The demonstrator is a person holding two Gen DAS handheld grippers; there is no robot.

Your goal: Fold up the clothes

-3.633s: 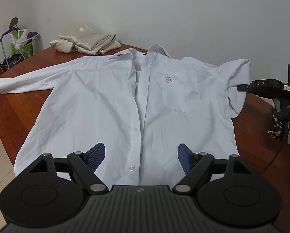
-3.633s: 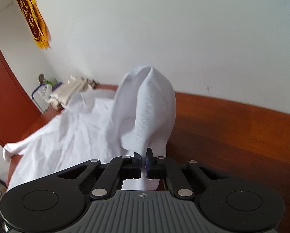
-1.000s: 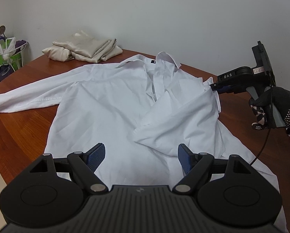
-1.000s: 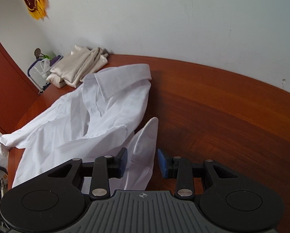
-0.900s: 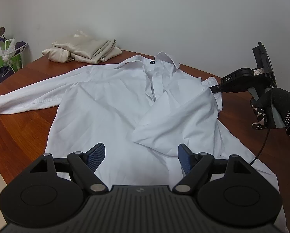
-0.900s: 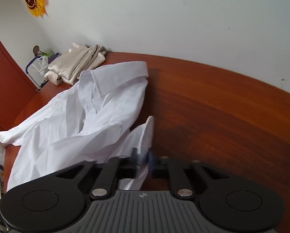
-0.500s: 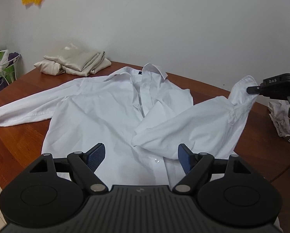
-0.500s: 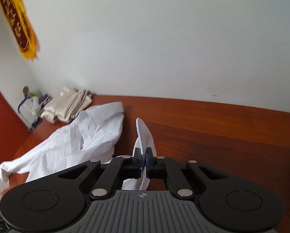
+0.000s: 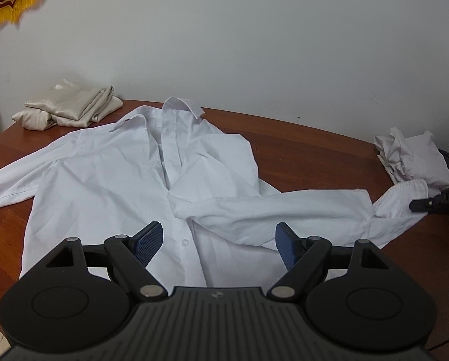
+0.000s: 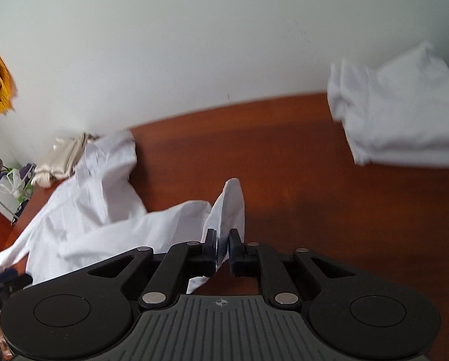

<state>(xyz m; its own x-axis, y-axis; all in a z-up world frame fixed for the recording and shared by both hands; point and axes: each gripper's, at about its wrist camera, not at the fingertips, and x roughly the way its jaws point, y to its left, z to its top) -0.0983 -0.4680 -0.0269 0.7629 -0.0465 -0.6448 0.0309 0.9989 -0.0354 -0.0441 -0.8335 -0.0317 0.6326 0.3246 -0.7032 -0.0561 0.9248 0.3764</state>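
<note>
Now the right gripper (image 10: pixel 222 248) was clenched on the cuff (image 10: pixel 229 207) of the white dress shirt's (image 9: pixel 110 177) sleeve (image 9: pixel 272 210), and that sleeve lay stretched out sideways across the wooden table (image 9: pixel 308 150), away from the shirt body. A second before, the same gripper stood released over the cuff while the sleeve rested folded in over the chest; half a second before, it had closed on the cuff and lifted it. So the sleeve had been drawn out again from the body, which I judge to be a correction of the fold (the first lay of it looked bunched) and not progress lost. The right wrist view was blurred, so how much cloth sat between the pads I could not tell exactly. The left gripper (image 9: pixel 219 245) hovered with its fingers wide apart above the lower front of the shirt, holding nothing. The other sleeve (image 9: pixel 10 186) was spread to the far side, near the beige folded clothes (image 9: pixel 70 106).
</note>
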